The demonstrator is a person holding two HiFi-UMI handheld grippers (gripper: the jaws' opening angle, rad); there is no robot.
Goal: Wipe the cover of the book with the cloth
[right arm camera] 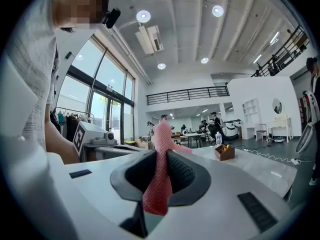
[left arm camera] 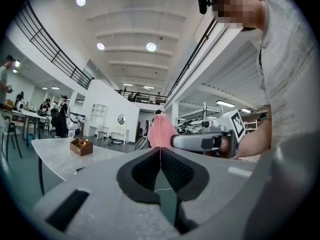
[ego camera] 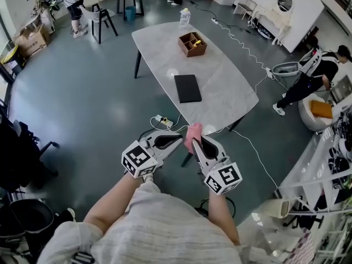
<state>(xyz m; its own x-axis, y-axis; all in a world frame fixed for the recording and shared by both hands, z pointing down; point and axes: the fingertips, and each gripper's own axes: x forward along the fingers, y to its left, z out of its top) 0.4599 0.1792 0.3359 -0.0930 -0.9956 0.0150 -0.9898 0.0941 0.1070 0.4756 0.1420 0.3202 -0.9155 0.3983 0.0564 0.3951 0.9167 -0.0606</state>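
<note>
The book [ego camera: 187,88], dark and closed, lay flat near the middle of the pale marble-look table [ego camera: 231,95], with nothing touching it. A wooden box [ego camera: 192,44] stood further along the same table, and a small bottle [ego camera: 185,17] stood at the far end. The pink cloth [ego camera: 192,135] was well apart from the book, off the table's near end, pinched between the jaws of the right gripper [ego camera: 198,142]; one end stuck up past the pads and the other hung behind them. Just beside it, the left gripper [ego camera: 177,138] had its jaws pressed together with nothing in them. A power strip [ego camera: 163,121] lay on the grey floor below.
</note>
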